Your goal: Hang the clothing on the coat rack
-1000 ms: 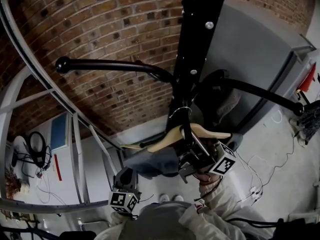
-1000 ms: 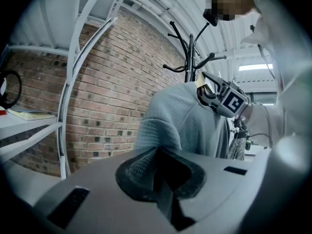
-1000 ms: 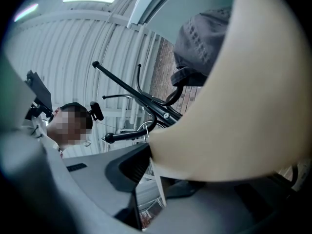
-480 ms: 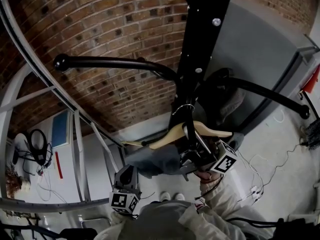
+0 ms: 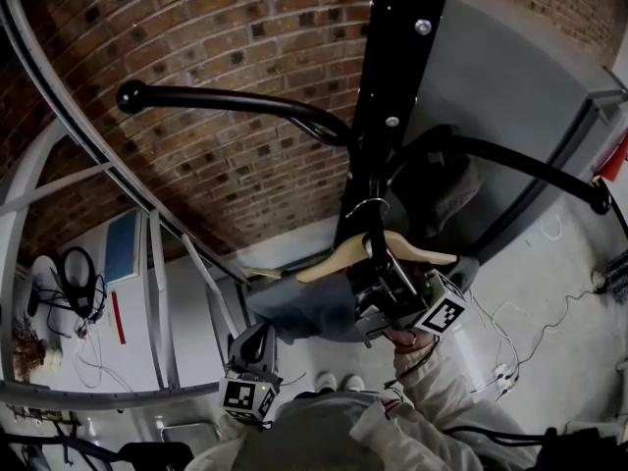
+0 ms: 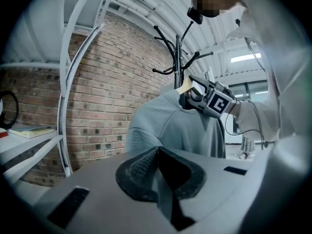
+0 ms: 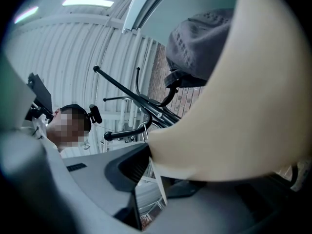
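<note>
A pale wooden hanger [image 5: 339,260] carries a grey sweatshirt [image 5: 304,312]. My right gripper [image 5: 378,278] is shut on the hanger's middle, just under its wire hook [image 5: 365,207]. The hook sits close against the black coat rack pole [image 5: 392,86], below the curved arms; I cannot tell whether it rests on anything. In the right gripper view the hanger [image 7: 243,111] fills the space at the jaws [image 7: 161,179], with the rack [image 7: 141,101] behind. My left gripper [image 5: 257,346] hangs lower left, shut and empty [image 6: 158,172], facing the sweatshirt [image 6: 170,126].
A dark item [image 5: 432,184] hangs where the rack's right arm [image 5: 530,180] meets the pole. The left arm [image 5: 226,101] ends in a ball. A brick wall [image 5: 196,37] stands behind, white curved framing [image 5: 157,263] at left, cables on the floor [image 5: 520,341].
The hanger and my right gripper have shifted slightly up and right along the pole. My left gripper has barely moved.
</note>
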